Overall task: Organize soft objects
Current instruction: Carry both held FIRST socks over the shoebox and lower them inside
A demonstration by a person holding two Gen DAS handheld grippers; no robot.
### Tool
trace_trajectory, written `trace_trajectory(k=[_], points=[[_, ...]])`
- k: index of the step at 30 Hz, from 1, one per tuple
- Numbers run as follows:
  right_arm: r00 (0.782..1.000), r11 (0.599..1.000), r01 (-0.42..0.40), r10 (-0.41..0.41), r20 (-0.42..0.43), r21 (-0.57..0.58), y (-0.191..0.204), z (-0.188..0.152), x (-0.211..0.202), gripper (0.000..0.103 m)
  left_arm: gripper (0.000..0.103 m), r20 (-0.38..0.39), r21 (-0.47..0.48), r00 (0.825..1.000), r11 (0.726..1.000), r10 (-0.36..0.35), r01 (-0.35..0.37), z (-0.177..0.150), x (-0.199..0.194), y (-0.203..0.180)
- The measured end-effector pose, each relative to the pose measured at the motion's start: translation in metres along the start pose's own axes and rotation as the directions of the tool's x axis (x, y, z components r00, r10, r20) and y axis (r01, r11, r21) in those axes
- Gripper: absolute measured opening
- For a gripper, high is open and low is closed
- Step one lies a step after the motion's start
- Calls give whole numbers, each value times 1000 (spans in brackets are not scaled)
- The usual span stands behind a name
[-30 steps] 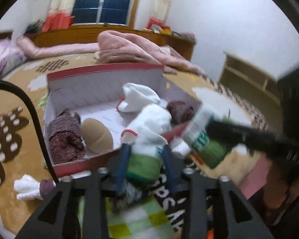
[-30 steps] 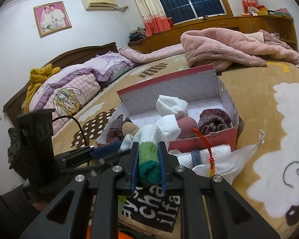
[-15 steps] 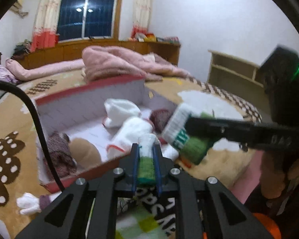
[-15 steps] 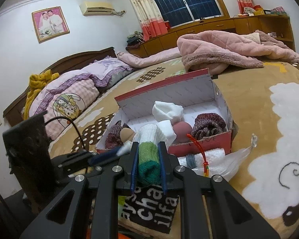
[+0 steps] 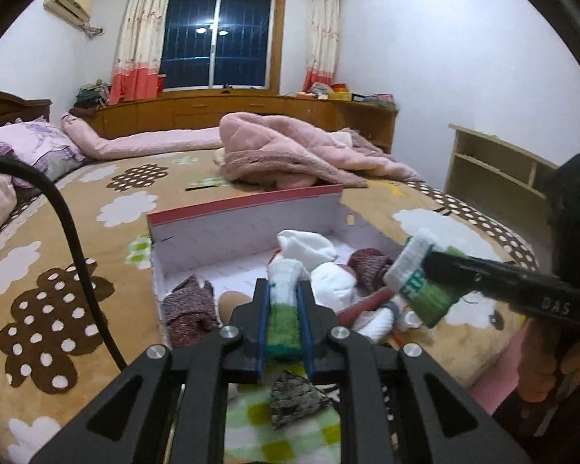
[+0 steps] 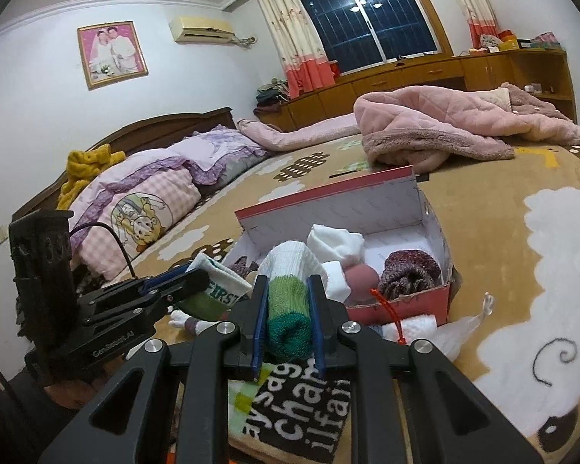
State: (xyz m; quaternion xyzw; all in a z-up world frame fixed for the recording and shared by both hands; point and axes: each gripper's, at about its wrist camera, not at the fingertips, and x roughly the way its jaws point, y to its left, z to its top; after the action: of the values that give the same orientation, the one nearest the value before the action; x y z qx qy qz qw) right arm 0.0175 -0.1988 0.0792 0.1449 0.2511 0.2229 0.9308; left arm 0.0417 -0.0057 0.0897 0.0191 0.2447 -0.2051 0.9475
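My left gripper (image 5: 284, 290) is shut on a green and white sock (image 5: 284, 321), held just above the near rim of a red shoebox (image 5: 243, 203). My right gripper (image 6: 288, 286) is shut on a matching green and white sock (image 6: 290, 324) in front of the same shoebox (image 6: 328, 193). The two grippers hang side by side: the right gripper (image 5: 437, 263) and its sock (image 5: 417, 282) show at the right of the left wrist view, and the left gripper (image 6: 197, 280) and its sock (image 6: 216, 294) at the left of the right wrist view. The box holds white, maroon, beige and pink rolled socks.
The box lies on a tan bed cover with cloud and sheep patterns. A checked cloth (image 5: 274, 425), a lettered cloth (image 6: 305, 406) and loose socks (image 5: 382, 319) lie below the grippers. A pink quilt (image 6: 437, 123) is heaped behind the box, pillows (image 6: 143, 201) at the left.
The left gripper's jaws went from wide apart around the sock to shut on it, and it rose with the sock. The right gripper kept its grip and barely moved.
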Motion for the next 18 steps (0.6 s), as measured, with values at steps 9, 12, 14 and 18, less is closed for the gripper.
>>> trace_trajectory(k=[9,12,14,18], points=[[998,997,61,-60,32,-47,-3,13,9,20,14,14,-30,999,998,47,-47,7,14,19],[997,997,74,-73,37,-36,-8,17,15,20,14,3,-49,998,997,59,-58,6,21,27],[996,996,80,-79,31,-36,-11,19,23,20,14,-6,-52,998,996,68,-68,6,26,30],[995,995,98,-98,-5,-22,-15,20,34,20,14,-22,-45,996,995,83,-84,6,33,34]])
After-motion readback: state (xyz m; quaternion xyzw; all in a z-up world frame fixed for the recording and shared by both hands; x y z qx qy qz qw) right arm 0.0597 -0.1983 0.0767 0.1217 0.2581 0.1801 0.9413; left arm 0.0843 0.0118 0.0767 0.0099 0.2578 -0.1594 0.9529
